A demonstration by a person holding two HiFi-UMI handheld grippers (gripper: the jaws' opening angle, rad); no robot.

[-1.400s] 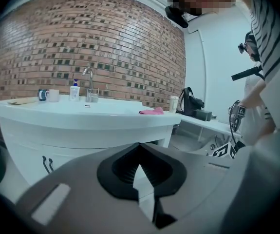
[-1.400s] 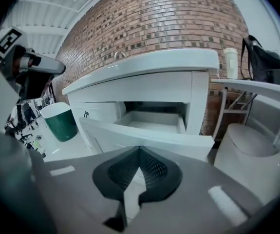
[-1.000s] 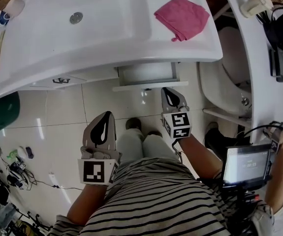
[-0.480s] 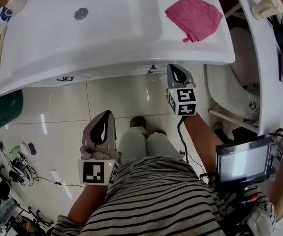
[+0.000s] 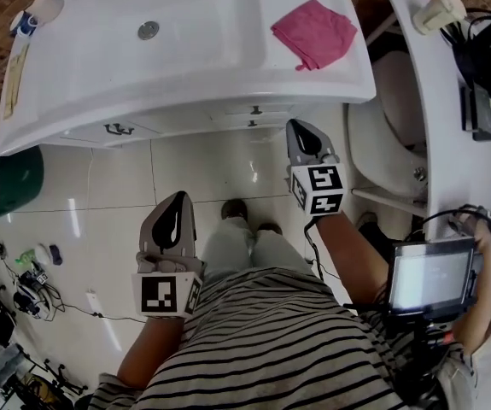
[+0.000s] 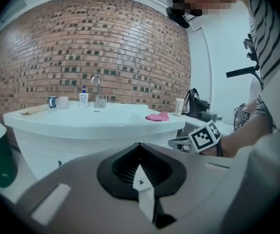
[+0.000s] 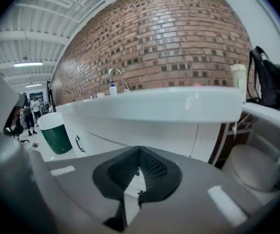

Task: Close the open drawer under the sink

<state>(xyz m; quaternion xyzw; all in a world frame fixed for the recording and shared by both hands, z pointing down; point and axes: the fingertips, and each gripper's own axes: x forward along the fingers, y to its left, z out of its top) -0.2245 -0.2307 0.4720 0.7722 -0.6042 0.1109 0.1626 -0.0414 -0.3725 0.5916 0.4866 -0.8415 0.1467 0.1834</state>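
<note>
The right gripper (image 5: 300, 128), a grey moulded-plastic tool with a black-and-white marker cube at its back, has its two jaws pressed together to a point with nothing between them; its ribbed black pads (image 7: 152, 167) meet in a narrow V. Just ahead of its tip and slightly to its left is the flat white drawer front with a small dark knob (image 5: 254, 116); it sits flush in the cabinet face under the overhanging rim, pushed fully in, and the gripper is apart from it. Above and ahead of that gripper spreads the glossy white ceramic sink with a broad rounded rim (image 5: 185, 62); a round metal drain (image 5: 149, 30) lies in its shallow bowl, a crumpled pink cloth (image 5: 315, 32) lies on its flat right shoulder, and a curved chrome tap (image 6: 97, 86) rises at its far edge against the rough red-brown brick wall (image 7: 178, 43). The left gripper (image 5: 177, 198), of the same grey plastic, is held lower and further back, near the person's knees and well apart from the cabinet; its jaws are likewise closed tip to tip and empty. Far to its left stands a dark green cylindrical bin with a white domed lid (image 5: 10, 190). Beneath both tools lies the shiny white tiled floor (image 5: 100, 186), which carries soft reflections; behind them is the person's black-and-white striped shirt (image 5: 271, 340).
</note>
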